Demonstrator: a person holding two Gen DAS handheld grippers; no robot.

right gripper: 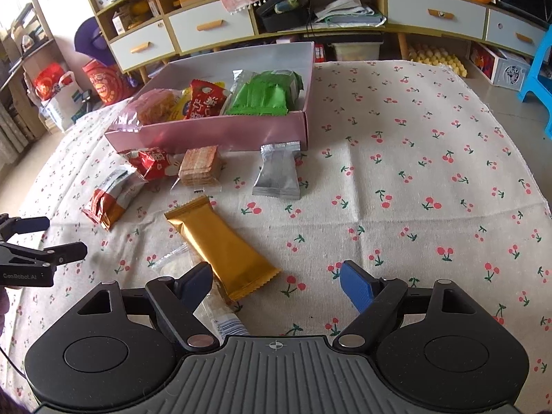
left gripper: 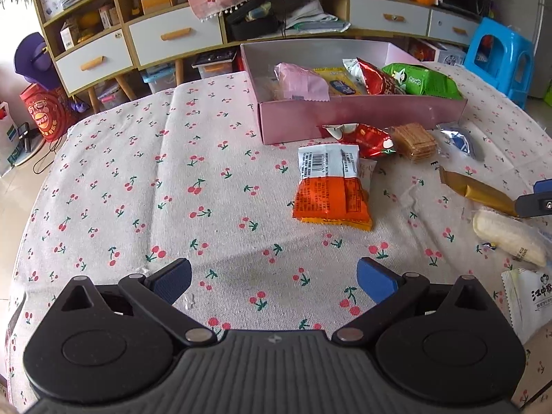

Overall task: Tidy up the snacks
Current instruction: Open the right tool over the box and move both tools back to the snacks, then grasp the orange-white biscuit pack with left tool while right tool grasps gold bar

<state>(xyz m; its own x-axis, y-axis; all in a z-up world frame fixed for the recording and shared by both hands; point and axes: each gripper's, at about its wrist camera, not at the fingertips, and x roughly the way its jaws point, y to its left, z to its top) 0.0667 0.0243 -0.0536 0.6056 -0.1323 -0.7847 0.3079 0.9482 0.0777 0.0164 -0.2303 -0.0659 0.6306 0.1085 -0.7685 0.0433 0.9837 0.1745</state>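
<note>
Both grippers, left (left gripper: 272,281) and right (right gripper: 276,281), hang spread and empty over the cherry-print cloth (left gripper: 138,189). At the right gripper's 11 o'clock lies a gold bar (right gripper: 220,245); further out, at 12 o'clock, the pink box (right gripper: 220,131) holds several snacks. About half remain loose on the cloth, by this view.

The left gripper (left gripper: 272,281) hangs over the cherry-print tabletop (left gripper: 138,189), its blue fingers (left gripper: 374,283) spread wide with only cloth between them. Farther off lies an orange packet (left gripper: 331,200); beyond it, a red packet (left gripper: 365,138) and wafers (left gripper: 414,141) sit just beside the pink box (left gripper: 345,117) of snacks. A gold bar (left gripper: 479,191) lies at right.
</note>
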